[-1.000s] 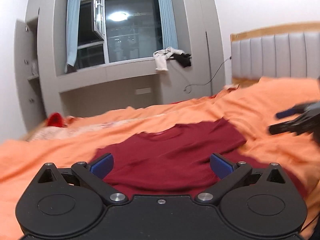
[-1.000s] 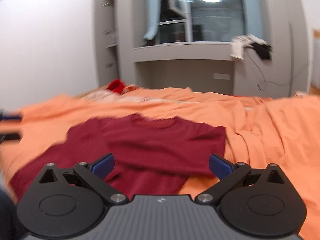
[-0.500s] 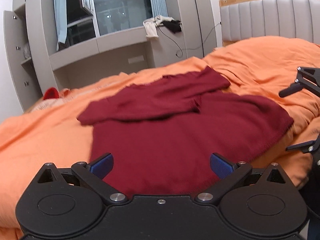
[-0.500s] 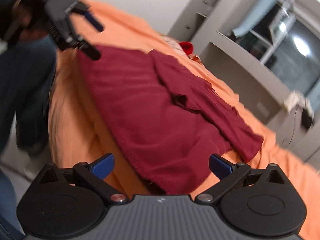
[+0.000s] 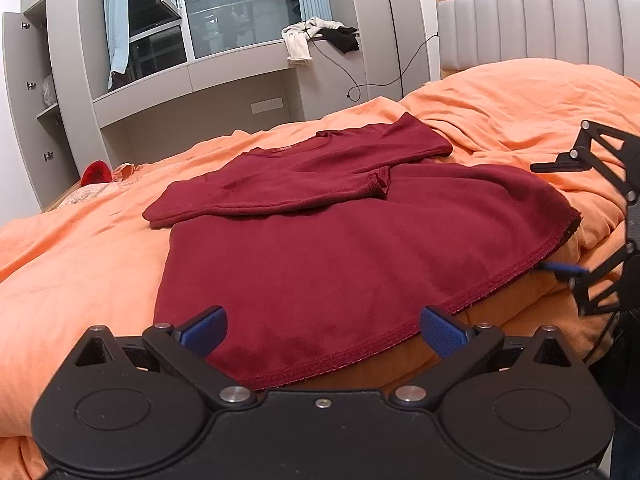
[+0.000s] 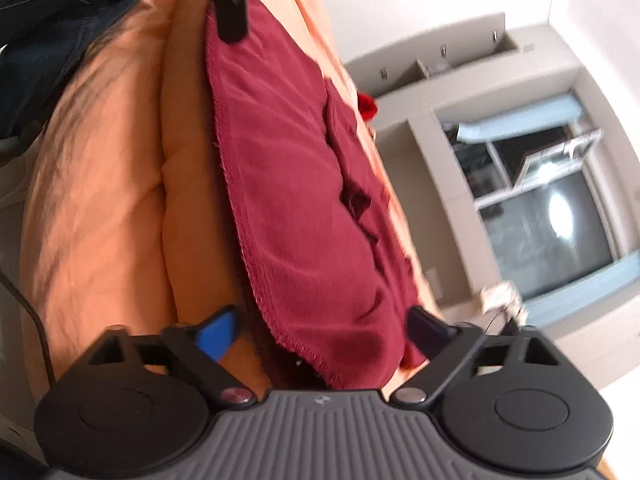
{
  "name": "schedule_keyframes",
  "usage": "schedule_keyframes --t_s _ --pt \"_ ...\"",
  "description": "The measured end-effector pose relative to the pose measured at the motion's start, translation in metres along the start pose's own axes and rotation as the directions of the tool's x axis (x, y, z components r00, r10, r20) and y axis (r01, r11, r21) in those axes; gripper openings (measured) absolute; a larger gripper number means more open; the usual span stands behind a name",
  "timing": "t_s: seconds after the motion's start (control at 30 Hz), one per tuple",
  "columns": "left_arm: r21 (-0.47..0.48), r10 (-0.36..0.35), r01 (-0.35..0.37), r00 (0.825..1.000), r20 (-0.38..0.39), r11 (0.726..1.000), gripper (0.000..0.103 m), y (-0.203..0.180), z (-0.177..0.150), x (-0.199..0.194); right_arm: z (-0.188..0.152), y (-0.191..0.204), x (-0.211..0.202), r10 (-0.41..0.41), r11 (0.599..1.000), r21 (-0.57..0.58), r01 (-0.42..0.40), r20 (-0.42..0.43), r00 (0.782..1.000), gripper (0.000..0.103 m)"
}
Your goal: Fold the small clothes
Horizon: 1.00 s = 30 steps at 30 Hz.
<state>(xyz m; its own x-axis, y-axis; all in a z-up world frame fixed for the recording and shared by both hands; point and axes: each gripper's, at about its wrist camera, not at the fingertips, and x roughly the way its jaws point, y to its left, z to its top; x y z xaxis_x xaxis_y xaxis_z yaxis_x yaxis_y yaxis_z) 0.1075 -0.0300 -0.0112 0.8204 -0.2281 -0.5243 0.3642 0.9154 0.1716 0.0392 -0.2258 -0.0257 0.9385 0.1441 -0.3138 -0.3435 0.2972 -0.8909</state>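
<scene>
1. While its jaws are closing, the right gripper [image 6: 318, 330] straddles the hem corner of the red shirt [image 6: 296, 208], not yet pinching it.
2. Left gripper [image 5: 322, 326]: spread, unclenched, over the hem's other end.
3. Shirt: flat, sleeves folded in, on the orange bed [image 5: 80, 264].

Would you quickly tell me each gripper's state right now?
Left gripper: open, holding nothing.
Right gripper: closing around the dark red knit shirt's hem corner, not yet gripping.
</scene>
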Motion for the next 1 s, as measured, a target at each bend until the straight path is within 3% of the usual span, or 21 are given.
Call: schedule_keyframes --t_s 0.07,0.13,0.33,0.43,0.47,0.5,0.53,0.67,0.77,0.83,1.0 --pt "0.003 0.003 -0.003 1.0 -0.004 1.0 0.102 0.0 0.001 0.001 0.001 0.007 -0.004 -0.051 0.998 -0.03 0.052 0.034 0.998 0.062" --pt "0.008 0.007 -0.007 1.0 -0.005 1.0 0.102 0.0 0.001 0.001 -0.001 0.013 -0.005 -0.1 0.992 -0.066 0.104 0.061 0.993 0.052" --pt "0.029 0.016 -0.016 1.0 -0.007 0.999 0.102 -0.003 0.0 0.0 -0.002 0.031 -0.004 -0.053 0.987 -0.151 0.059 0.039 0.998 0.053" --pt "0.04 0.014 -0.013 1.0 -0.011 0.999 0.102 -0.006 0.0 0.002 -0.005 0.043 0.007 -0.096 0.967 -0.233 0.101 0.031 0.995 0.052" --pt "0.048 0.013 -0.013 1.0 -0.009 0.999 0.102 -0.009 0.0 0.002 -0.005 0.045 0.01 -0.111 0.964 -0.24 0.117 0.036 0.993 0.042" --pt "0.058 0.012 -0.011 1.0 -0.006 0.998 0.102 -0.011 0.0 0.002 -0.004 0.044 0.012 -0.123 0.966 -0.224 0.128 0.037 0.992 0.032" --pt "0.07 0.008 -0.008 1.0 -0.003 0.997 0.102 -0.014 0.0 0.003 -0.004 0.041 0.014 -0.132 0.97 -0.199 0.137 0.035 0.991 0.011" --pt "0.118 -0.001 0.001 1.0 -0.002 0.993 0.102 -0.028 0.001 0.008 0.003 0.015 0.012 -0.138 0.987 -0.073 0.141 0.044 0.989 0.011" --pt "0.147 0.003 -0.004 1.0 0.006 0.989 0.102 -0.042 0.002 0.016 0.011 -0.013 0.005 -0.082 0.995 0.067 0.08 0.036 0.996 0.01" --pt "0.164 0.03 -0.031 0.999 0.012 0.986 0.102 -0.052 0.005 0.023 0.016 -0.033 0.005 -0.041 0.982 0.186 0.032 0.043 0.998 0.01" --pt "0.181 0.16 -0.16 0.987 0.012 0.97 0.1 -0.061 0.014 0.041 0.017 -0.071 0.001 -0.005 0.935 0.354 -0.02 0.07 0.998 0.008"
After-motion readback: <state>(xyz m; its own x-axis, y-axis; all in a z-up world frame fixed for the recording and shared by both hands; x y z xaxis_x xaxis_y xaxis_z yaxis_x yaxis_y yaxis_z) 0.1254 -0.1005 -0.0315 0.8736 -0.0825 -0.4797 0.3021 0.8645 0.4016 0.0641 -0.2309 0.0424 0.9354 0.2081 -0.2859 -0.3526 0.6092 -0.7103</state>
